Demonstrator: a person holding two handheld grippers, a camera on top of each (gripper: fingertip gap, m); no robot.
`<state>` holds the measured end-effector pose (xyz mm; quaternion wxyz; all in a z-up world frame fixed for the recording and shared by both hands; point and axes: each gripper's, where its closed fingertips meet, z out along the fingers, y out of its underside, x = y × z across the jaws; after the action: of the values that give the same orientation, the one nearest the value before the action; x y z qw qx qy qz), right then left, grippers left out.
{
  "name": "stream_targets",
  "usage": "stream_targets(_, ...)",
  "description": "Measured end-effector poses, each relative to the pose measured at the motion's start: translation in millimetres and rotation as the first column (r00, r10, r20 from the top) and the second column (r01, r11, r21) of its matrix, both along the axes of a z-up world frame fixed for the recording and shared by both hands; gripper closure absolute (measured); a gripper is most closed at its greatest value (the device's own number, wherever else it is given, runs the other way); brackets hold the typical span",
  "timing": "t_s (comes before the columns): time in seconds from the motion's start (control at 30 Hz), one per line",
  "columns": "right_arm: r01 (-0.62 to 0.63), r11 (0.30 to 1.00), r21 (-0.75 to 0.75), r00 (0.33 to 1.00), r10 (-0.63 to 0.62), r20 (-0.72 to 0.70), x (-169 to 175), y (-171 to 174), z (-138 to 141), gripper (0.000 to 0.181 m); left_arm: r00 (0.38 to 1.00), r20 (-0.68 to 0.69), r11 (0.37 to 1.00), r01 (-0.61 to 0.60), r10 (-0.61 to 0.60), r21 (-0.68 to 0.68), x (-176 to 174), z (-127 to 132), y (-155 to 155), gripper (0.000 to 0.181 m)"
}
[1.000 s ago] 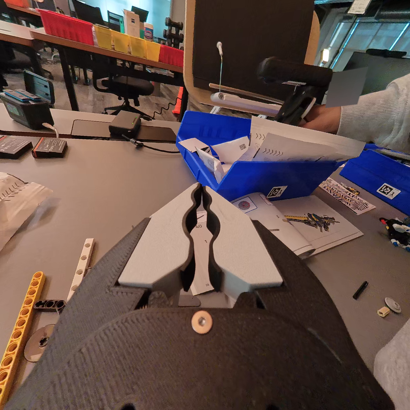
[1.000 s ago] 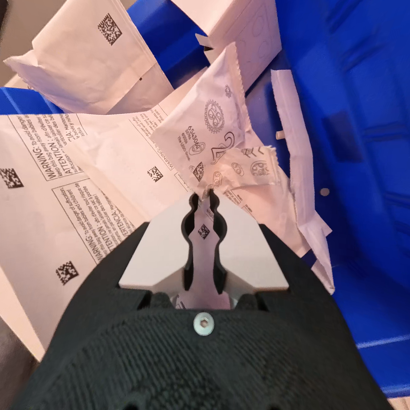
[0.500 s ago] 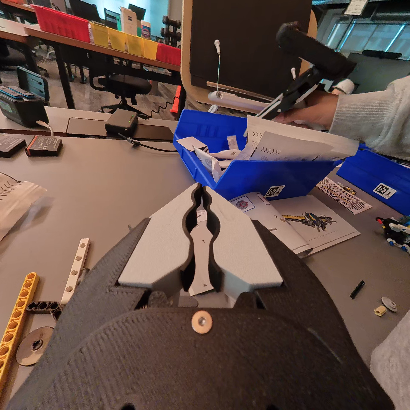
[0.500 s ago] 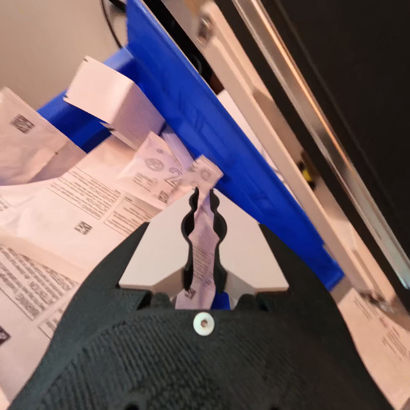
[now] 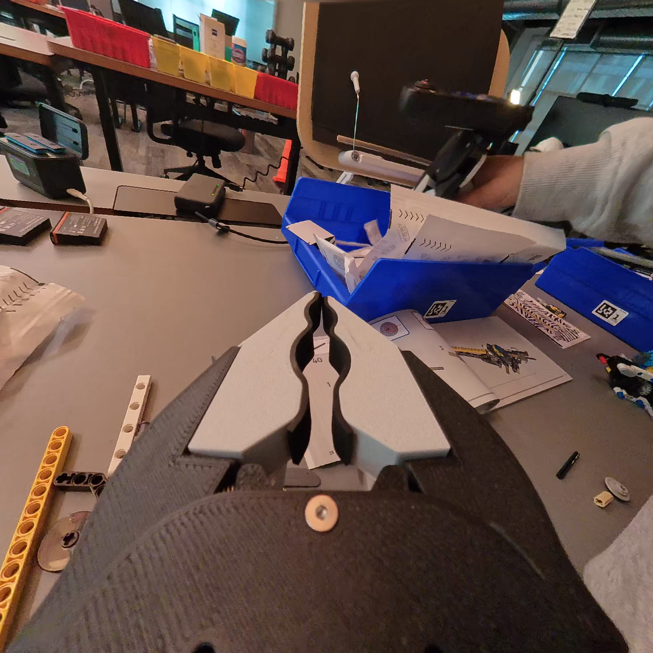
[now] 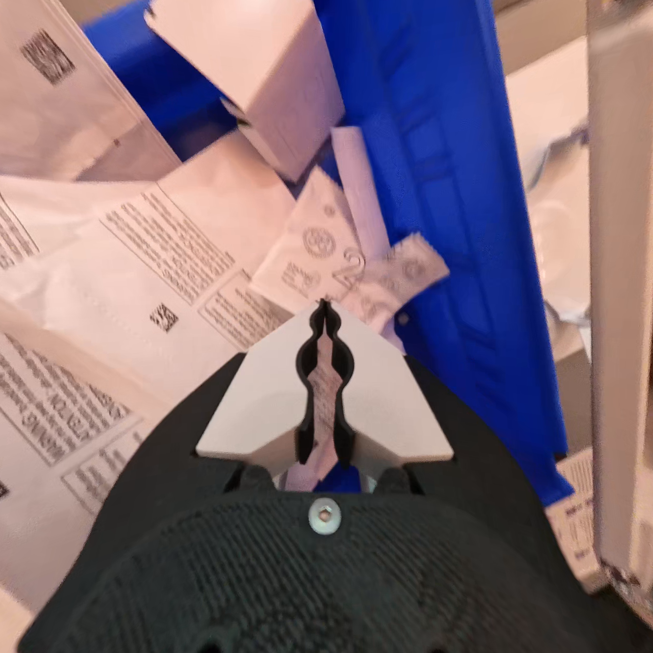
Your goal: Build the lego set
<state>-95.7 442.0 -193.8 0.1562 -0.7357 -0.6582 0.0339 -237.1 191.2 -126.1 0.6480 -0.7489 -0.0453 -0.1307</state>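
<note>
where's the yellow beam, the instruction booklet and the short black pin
yellow beam [image 5: 33,509], left wrist view, middle of its length
instruction booklet [image 5: 509,371], left wrist view, open right page
short black pin [image 5: 568,465], left wrist view, its middle

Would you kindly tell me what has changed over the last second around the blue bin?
The right gripper rose and tilted above the blue bin, then came back lower; its jaws, slightly apart earlier, are now shut with no paper bag held. The left gripper stayed shut over the instruction booklet.
</note>
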Motion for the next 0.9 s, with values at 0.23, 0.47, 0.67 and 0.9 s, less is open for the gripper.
stream_targets(0.23,-0.096,0.995,0.019,0.994,0.097,-0.044,10.1,-11.1,19.3,0.149,1.0,0.016,1.0,0.011,-0.011,-0.003,4.4,-1.1,1.9,0.181)
stream_targets(0.47,-0.381,0.912,0.154,0.922,0.361,0.14,0.4,3.8,-9.1,0.164,1.0,-0.002,1.0,0.005,-0.005,-0.005,6.6,-1.2,3.1,0.181)
stream_targets(0.67,-0.291,0.923,0.252,0.933,0.331,-0.138,-27.5,4.8,54.1,0.181,1.0,0.0,1.0,-0.002,0.002,-0.006,4.8,-2.3,4.1,0.181)
stream_targets(0.9,-0.101,0.992,0.072,0.9,0.122,-0.419,-20.1,-12.3,95.7,0.181,1.0,0.017,1.0,0.004,-0.004,0.003,7.3,0.7,3.7,0.181)
